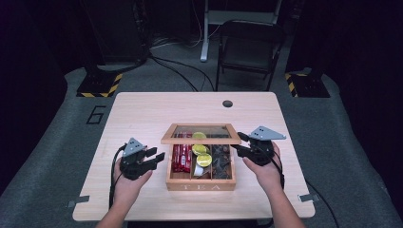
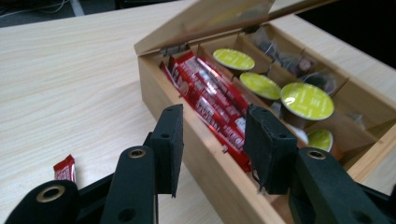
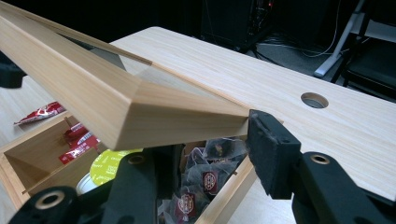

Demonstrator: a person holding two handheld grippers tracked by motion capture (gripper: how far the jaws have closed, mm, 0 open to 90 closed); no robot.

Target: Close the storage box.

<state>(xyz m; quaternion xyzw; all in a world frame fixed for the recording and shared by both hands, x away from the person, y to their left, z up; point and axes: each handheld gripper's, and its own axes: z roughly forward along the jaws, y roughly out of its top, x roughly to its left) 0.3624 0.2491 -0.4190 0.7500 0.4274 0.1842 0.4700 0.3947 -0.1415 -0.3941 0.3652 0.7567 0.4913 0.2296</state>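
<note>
On the wooden table (image 1: 142, 114), right tool (image 1: 241, 142) pinches the tea box's lid (image 1: 201, 140); left tool (image 1: 157, 158) spread beside it

Pale wooden tea box (image 1: 201, 184), red sachets (image 1: 182, 157), lime-lidded capsules (image 1: 204, 159), black tongs (image 1: 151, 157)

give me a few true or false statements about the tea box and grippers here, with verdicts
1. The wooden tea box has its lid partly raised. True.
2. The right gripper is at the lid's corner, one jaw on each side of it. True.
3. The left gripper is shut on a red packet. False: its jaws stand open and empty beside the box wall.
4. The yellow-green capsules sit in the middle compartment. True.
5. The red packets are in the same compartment as the dark tea bags. False: they are in opposite end compartments.
6. All red packets are inside the box. False: a loose red packet lies on the table.
</note>
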